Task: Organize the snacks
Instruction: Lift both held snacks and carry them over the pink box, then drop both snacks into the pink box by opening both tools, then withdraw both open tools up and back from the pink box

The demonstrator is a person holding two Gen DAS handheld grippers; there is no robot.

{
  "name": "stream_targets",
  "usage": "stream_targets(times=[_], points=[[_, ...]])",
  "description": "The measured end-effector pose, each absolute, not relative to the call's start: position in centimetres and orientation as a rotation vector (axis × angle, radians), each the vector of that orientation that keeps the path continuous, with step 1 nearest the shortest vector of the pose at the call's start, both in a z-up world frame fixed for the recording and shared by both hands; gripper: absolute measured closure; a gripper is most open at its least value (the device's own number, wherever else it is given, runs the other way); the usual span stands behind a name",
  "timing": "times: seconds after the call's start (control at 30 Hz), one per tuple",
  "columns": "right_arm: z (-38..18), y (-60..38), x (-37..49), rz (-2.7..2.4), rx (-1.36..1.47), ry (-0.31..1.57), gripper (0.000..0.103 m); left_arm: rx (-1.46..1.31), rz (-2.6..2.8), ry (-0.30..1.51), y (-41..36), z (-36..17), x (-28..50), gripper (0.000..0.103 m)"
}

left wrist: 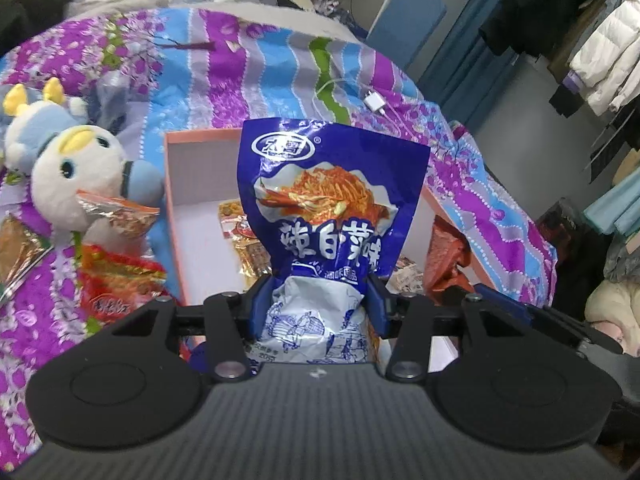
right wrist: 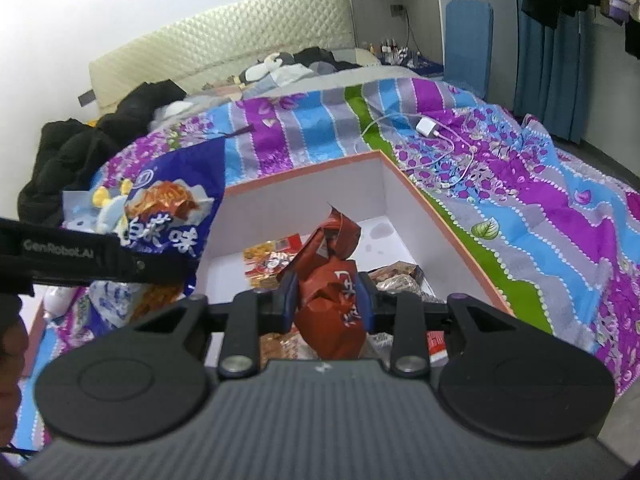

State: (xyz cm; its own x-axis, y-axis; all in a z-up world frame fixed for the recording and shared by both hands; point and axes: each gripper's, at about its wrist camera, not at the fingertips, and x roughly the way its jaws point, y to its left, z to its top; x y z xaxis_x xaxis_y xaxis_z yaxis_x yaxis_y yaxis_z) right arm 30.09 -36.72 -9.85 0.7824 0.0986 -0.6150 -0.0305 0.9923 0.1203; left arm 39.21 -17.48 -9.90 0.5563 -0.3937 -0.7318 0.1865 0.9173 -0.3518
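Two risks, L to R. Left gripper (left wrist: 316,300) pinches the blue snack bag (left wrist: 328,200) low, above the box (left wrist: 200,136); its top-heavy end may flop outside. Right gripper (right wrist: 327,300) clamps the red packet (right wrist: 328,280) over the box; crinkly foil could slip.

Box (left wrist: 176,184) floor mostly hidden behind blue bag (left wrist: 332,200); pkt text illegible.

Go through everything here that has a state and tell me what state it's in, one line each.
Left tool: shut on blue packet.
Blue packet: held upright, crumpled at the grip.
Right tool: shut on red packet.
Red packet: held over the box, crumpled.
Box: open, lidless, some snacks inside.
Charger: lying on the bedspread, cable attached.
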Motion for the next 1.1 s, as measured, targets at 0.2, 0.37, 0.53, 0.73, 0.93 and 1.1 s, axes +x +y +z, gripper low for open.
stream_targets(times=[0.2, 0.37, 0.53, 0.73, 0.93, 1.1], points=[[-12.3, -37.6, 33.2, 0.049, 0.121, 0.722, 0.068, -0.233, -0.357, 0.971, -18.6, -12.6, 42.6, 0.049], [-13.7, -38.0, 34.4, 0.032, 0.140, 0.756, 0.066, -0.238, -0.365, 0.989, -18.7, -14.0, 43.6, 0.048], [-13.7, -38.2, 34.1, 0.007, 0.155, 0.766, 0.045, -0.268, -0.379, 1.001, -18.2, -13.9, 43.6, 0.036], [-12.1, -37.7, 32.3, 0.015, 0.148, 0.728, 0.045, -0.259, -0.371, 0.941, -17.3, -11.3, 41.3, 0.034], [-9.7, -36.9, 29.1, 0.043, 0.150, 0.681, 0.045, -0.265, -0.360, 0.889, -15.6, -8.1, 37.1, 0.034], [-7.8, -35.8, 25.9, 0.067, 0.148, 0.640, 0.045, -0.271, -0.353, 0.854, -14.3, -6.0, 33.3, 0.034]])
